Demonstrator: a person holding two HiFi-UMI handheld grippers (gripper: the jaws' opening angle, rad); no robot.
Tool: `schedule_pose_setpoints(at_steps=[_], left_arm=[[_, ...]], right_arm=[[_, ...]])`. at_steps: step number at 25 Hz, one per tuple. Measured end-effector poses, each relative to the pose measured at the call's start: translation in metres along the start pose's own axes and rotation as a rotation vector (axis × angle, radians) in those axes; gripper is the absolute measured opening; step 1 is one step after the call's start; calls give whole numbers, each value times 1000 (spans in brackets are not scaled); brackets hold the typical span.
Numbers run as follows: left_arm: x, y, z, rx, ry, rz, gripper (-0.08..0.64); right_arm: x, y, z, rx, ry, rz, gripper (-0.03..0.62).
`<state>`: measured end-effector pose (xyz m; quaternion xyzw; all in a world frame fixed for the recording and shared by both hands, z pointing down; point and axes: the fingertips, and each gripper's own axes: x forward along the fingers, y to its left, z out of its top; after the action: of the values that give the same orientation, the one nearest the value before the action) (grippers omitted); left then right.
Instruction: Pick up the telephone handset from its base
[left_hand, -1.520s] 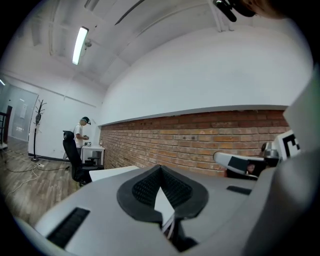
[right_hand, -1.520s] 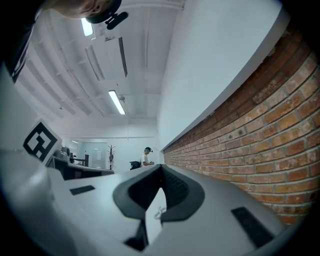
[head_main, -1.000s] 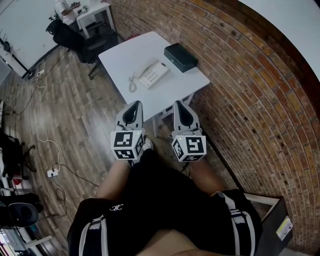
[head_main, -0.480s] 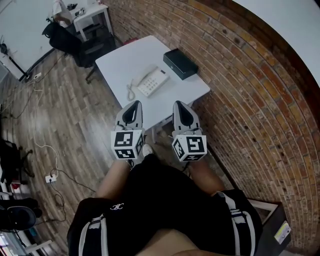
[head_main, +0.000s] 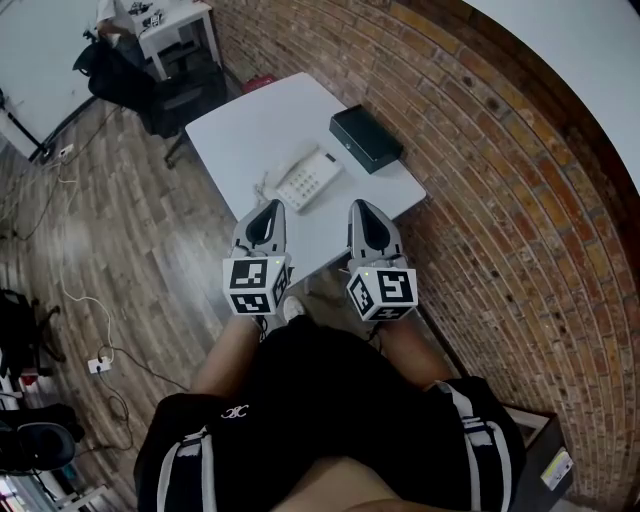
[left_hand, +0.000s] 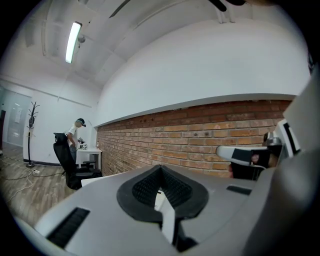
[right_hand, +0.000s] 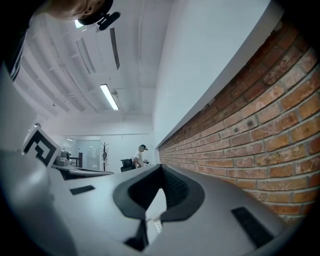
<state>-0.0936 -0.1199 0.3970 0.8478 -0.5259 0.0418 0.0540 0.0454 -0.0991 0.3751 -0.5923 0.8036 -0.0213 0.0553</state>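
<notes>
A white telephone (head_main: 308, 178) lies on a white table (head_main: 240, 120), its handset resting on the base and a curly cord (head_main: 266, 186) trailing at its left. In the head view my left gripper (head_main: 269, 208) and right gripper (head_main: 361, 208) are held side by side just short of the table's near edge, both pointing at it. The phone lies a little beyond and between their tips. In the left gripper view the left gripper (left_hand: 160, 168) has its jaws together with nothing held. In the right gripper view the right gripper (right_hand: 161, 168) looks the same.
A black box (head_main: 367, 140) sits on the table's far right part, close to the curved brick wall (head_main: 500, 200). A black office chair (head_main: 165, 95) and a small white desk (head_main: 180, 20) stand beyond the table. Cables and a power strip (head_main: 97, 365) lie on the wooden floor at left.
Both grippers have come forward toward the table together; the table and phone now lie closer to their tips. Their jaws have stayed together.
</notes>
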Motion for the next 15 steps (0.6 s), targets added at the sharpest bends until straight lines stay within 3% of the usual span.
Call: schedule_pose_setpoints(at_steps=[15], left_arm=[[110,76,0,-33,46,-18,2]], right_arm=[[132,-16,-23,-18,61,-3,-2]])
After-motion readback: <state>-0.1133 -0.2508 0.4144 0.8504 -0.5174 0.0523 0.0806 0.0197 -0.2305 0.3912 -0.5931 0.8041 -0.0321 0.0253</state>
